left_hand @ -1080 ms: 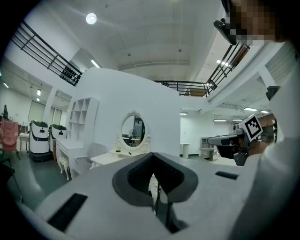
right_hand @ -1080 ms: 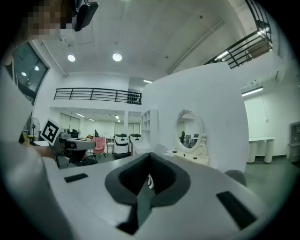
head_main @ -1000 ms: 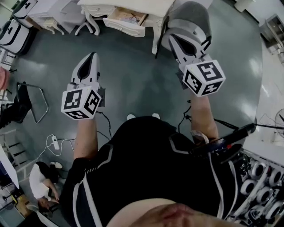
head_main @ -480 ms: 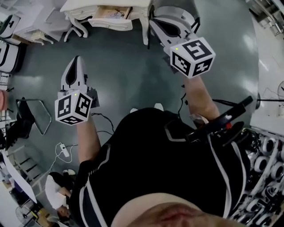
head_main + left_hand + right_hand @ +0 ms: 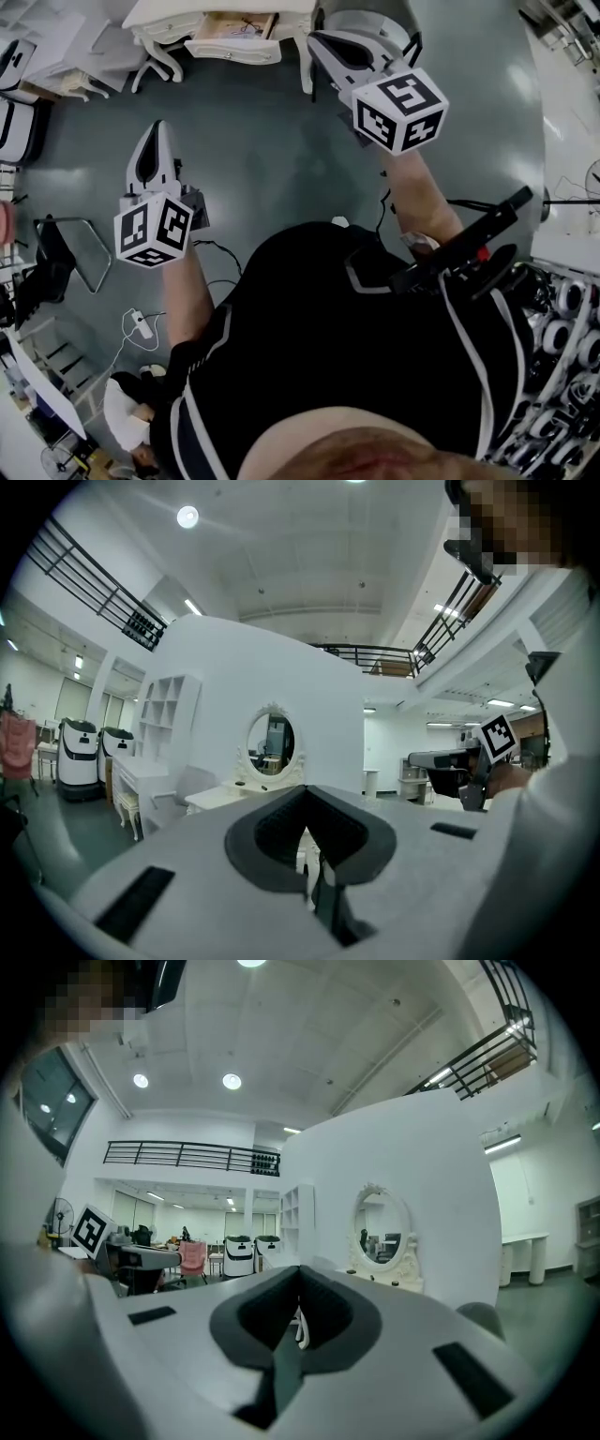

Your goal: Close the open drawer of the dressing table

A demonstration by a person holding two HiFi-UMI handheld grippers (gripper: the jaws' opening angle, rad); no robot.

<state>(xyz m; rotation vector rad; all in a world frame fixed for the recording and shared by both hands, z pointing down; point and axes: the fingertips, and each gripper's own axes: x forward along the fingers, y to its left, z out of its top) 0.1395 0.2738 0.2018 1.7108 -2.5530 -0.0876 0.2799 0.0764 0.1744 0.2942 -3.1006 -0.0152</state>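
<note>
White dressing desk (image 5: 155, 11) pictured with open drawer (image 5: 234, 49) pulled out from its front, left gripper (image 5: 157, 131) held well short of the desk above grey floor (image 5: 262, 159), jaws pressed together on nothing, right gripper (image 5: 319, 39) raised near the desk's right end, jaws likewise closed, empty

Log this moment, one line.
drawer: open, untouched | left gripper: shut, empty | right gripper: shut, empty

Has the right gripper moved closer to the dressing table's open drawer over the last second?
Yes. The right gripper has advanced toward the dressing table; its tip now reaches the table's front leg, nearer the open drawer.
</note>
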